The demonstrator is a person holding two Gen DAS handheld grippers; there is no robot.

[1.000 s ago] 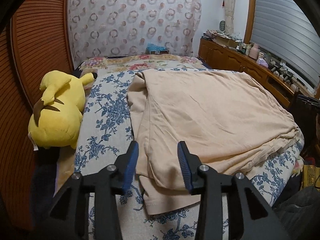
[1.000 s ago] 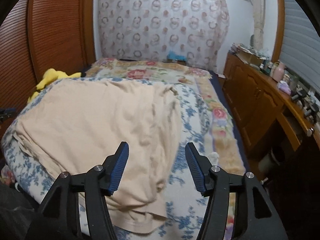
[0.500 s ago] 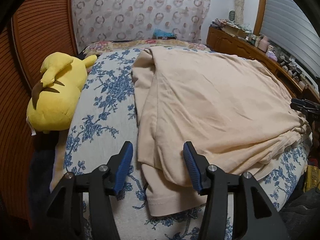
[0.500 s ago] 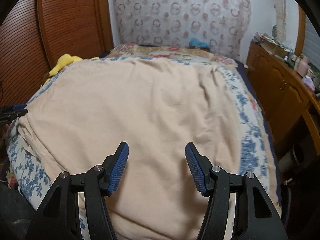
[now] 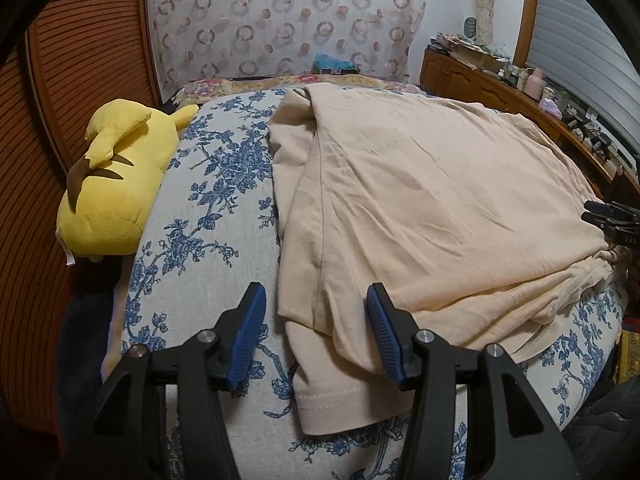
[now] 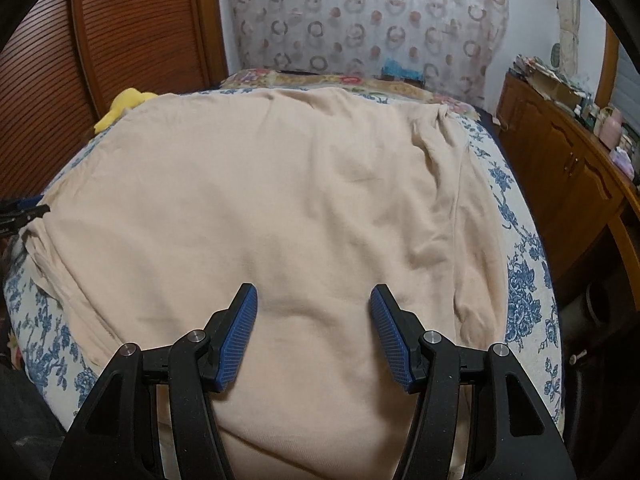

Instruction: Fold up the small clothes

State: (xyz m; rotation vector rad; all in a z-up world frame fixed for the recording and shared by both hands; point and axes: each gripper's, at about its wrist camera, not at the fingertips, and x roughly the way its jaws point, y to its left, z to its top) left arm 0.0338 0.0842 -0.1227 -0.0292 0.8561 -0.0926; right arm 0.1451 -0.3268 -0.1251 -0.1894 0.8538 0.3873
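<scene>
Beige garment lies spread on the bed, over the blue-flowered cover, taking up most of the right and middle of the bed in the left wrist view. A yellow plush toy sits at the bed's left edge, apart from the cloth.

Progress: early. The left side appears turned in over the body, with a hemmed sleeve poking out at the near left corner. No tidy packet is formed; judged from this, most of the folding remains, including the right side and the crosswise folds.

Orientation: the long axis seems to run near to far along the bed. Which end is the collar cannot be told with certainty; gathered cloth shows at the near right edge.

Left tongs: jaws apart, empty, poised over the near left edge of the garment beside the sleeve. Right tongs: jaws apart, empty, above the near middle of the garment.
</scene>
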